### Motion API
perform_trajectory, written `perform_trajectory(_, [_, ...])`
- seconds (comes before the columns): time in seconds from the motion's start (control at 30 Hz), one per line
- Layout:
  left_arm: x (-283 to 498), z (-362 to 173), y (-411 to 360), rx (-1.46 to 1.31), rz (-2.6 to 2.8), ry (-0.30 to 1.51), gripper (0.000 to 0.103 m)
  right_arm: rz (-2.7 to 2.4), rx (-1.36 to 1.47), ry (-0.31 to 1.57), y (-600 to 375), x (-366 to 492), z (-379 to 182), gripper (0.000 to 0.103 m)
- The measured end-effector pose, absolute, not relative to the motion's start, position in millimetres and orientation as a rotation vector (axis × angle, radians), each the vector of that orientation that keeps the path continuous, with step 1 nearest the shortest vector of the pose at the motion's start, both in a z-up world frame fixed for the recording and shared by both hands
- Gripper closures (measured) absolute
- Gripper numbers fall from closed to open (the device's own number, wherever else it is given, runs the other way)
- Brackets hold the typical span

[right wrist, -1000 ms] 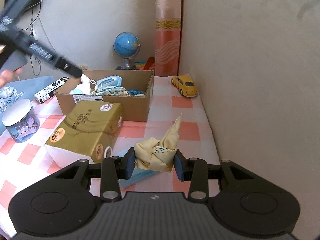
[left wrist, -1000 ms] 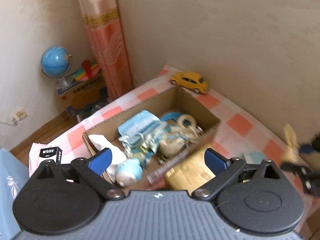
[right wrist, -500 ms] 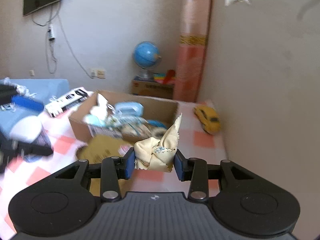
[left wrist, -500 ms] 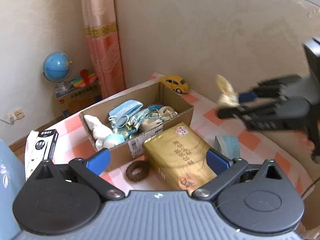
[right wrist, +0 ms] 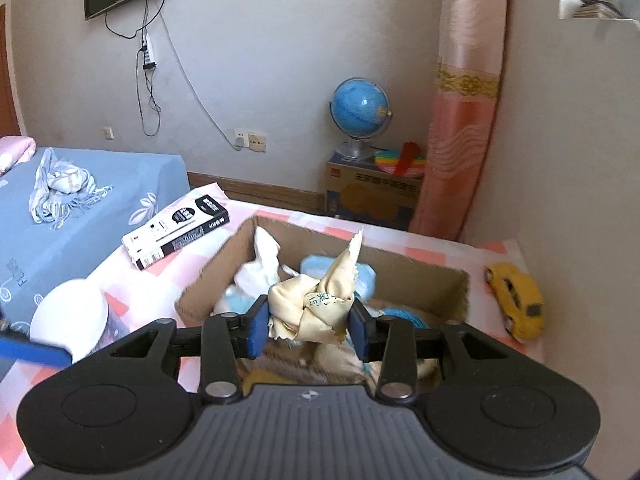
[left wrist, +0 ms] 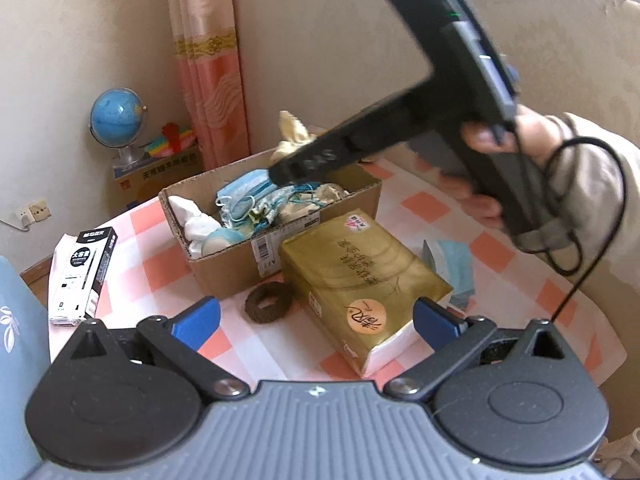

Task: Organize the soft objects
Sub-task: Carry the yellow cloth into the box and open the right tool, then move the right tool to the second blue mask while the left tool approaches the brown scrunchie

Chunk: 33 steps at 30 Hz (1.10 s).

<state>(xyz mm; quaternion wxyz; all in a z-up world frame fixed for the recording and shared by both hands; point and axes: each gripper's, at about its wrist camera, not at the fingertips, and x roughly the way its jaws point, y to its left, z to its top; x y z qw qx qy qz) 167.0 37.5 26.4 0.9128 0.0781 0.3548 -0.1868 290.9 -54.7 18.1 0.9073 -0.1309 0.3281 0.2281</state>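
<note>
The right gripper (right wrist: 307,324) hangs over the open cardboard box (right wrist: 452,280) with a crumpled cream cloth (right wrist: 316,304) between its 2 blue pads. Its jaws have just been opening; the left pad now stands slightly off the cloth, while the right pad sits against its edge, so whether any grip remains cannot be told. The cloth's pointed corner sticks up above the box's far wall. In the left wrist view the same cloth (left wrist: 292,136) shows above the box's far rim, at the tip of the right gripper (left wrist: 280,168), which the person's right hand (left wrist: 512,148) holds by its black handle.

The box (left wrist: 224,276) stands on the bench (left wrist: 168,264), which wears a pink and white checked cover. It already holds soft things: a white cloth (left wrist: 192,216), a light blue face mask (left wrist: 244,188) and a tangle of pale fabric and teal cord.

The left gripper (left wrist: 316,320) hovers low on the near side of the bench, jaws released and wide apart, nothing between them. Just ahead of it lie a gold tissue pack (left wrist: 360,272), touching the box's front wall, and a dark brown hair scrunchie (left wrist: 268,302) beside the pack. A pale blue packet (left wrist: 452,264) lies to the right of the tissue pack. A black and white pen box (left wrist: 80,276) lies at the bench's left edge, and a yellow toy car (right wrist: 516,300) sits by the wall, right of the box.
</note>
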Motion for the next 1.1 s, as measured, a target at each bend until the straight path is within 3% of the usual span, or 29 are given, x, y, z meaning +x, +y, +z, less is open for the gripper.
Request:
perform_trajectory(0.17, [166.8, 25.6, 41.4, 0.152, -0.375, 0.739, 0.001, 0.469, -0.273, 0.666, -55.7, 292.0, 15.2, 0.013])
perform_trajectory(0.3, [167.2, 23.5, 39.5, 0.165, -0.374, 0.745, 0.001, 0.444, -0.223, 0.659, -76.3, 282.4, 19.2, 0.004])
perform_trajectory(0.67, [163.7, 19.5, 29.8, 0.206, -0.370, 0.734, 0.001, 0.311, -0.166, 0.675, -132.5, 242.7, 19.6, 0.000])
perform_trajectory(1.1, [152.8, 16.1, 29.5, 0.218, -0.360, 0.739, 0.001, 0.125, -0.177, 0.830, -176.5, 237.8, -30.4, 0.000])
